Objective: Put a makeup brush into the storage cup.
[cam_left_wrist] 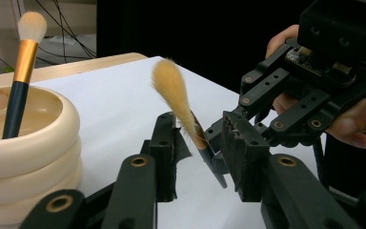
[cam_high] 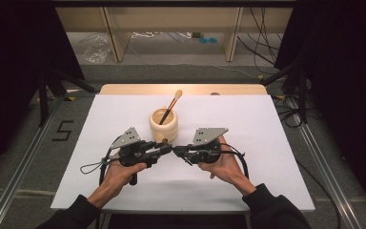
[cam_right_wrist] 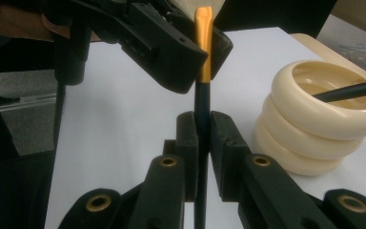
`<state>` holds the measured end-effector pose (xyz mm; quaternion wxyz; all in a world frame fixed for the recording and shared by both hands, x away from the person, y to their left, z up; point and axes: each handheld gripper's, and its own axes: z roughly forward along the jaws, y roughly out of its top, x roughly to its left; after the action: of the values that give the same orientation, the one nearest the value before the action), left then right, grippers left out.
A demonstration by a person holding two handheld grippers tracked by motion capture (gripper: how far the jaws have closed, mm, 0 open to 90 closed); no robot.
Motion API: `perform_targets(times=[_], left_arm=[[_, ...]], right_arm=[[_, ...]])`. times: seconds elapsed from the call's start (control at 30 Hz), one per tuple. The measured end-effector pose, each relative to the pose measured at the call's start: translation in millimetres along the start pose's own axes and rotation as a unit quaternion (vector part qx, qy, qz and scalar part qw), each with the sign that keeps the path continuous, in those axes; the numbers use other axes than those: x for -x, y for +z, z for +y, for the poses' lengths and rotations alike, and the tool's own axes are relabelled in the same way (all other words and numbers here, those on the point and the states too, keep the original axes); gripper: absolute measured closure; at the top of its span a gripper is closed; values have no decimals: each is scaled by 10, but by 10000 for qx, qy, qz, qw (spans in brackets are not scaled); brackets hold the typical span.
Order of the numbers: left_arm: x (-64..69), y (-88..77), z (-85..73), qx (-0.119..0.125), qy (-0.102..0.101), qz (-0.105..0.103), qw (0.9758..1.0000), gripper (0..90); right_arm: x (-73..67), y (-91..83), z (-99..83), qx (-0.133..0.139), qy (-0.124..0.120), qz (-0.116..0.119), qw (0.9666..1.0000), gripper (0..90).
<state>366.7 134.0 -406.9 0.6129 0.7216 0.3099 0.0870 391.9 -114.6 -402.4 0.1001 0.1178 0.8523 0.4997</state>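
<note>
A cream ringed cup (cam_high: 155, 128) stands mid-table with a gold-ferruled brush (cam_high: 171, 106) leaning in it. Just in front of the cup my two grippers meet tip to tip. My right gripper (cam_right_wrist: 202, 138) is shut on the dark handle of a second brush (cam_right_wrist: 203, 52), which stands up between its pads. In the left gripper view that brush (cam_left_wrist: 176, 90) shows tan bristles and slants between the jaws of my left gripper (cam_left_wrist: 198, 148). Those jaws stand either side of it with a gap left. The cup (cam_left_wrist: 28, 143) sits at that view's left.
A white sheet (cam_high: 257, 133) covers the table, with a wooden strip (cam_high: 181, 89) along the far edge. Beyond lie a shelf frame, loose cables (cam_high: 262, 43) and a plastic bag (cam_high: 96, 50) on the floor. Dark stands flank both sides.
</note>
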Motion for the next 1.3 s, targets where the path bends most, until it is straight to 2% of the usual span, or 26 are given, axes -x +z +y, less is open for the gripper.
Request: perform_targets(times=[0.07, 0.17, 0.47, 0.6, 0.83, 1.0, 1.1, 1.13, 1.2, 1.3], left_arm=[[-8, -4, 5, 10, 56, -33, 10000, 691], [-8, -7, 5, 40, -101, -112, 9999, 718], [-10, -12, 12, 108, -176, -194, 9996, 805], [-8, -7, 15, 138, -139, -268, 9995, 830], [-6, -19, 21, 156, -105, -266, 9995, 840], [-7, -45, 43, 222, -133, -283, 9993, 841], [-12, -59, 54, 254, -116, -264, 9993, 841], [-24, -63, 61, 254, -25, -321, 9992, 842], [-21, -68, 61, 281, -112, -289, 9991, 842], [-20, -70, 61, 280, -125, -295, 9991, 841]], right_arm=[[-6, 3, 2, -3, 13, 19, 10000, 833], [-17, 7, 7, 22, 5, 41, 10000, 833], [-32, 11, 19, 120, 9, 39, 9999, 833], [-33, 12, 23, 133, 21, 58, 9999, 833], [-28, 18, 20, 173, 65, 127, 9997, 827], [-25, 60, -23, -25, 124, 140, 9998, 774], [-20, 82, -46, -108, 129, 157, 9997, 773], [-14, 83, -51, -146, 84, 160, 9997, 774], [-17, 98, -65, -207, 121, 221, 9995, 775], [-13, 123, -90, -276, 136, 241, 9992, 795]])
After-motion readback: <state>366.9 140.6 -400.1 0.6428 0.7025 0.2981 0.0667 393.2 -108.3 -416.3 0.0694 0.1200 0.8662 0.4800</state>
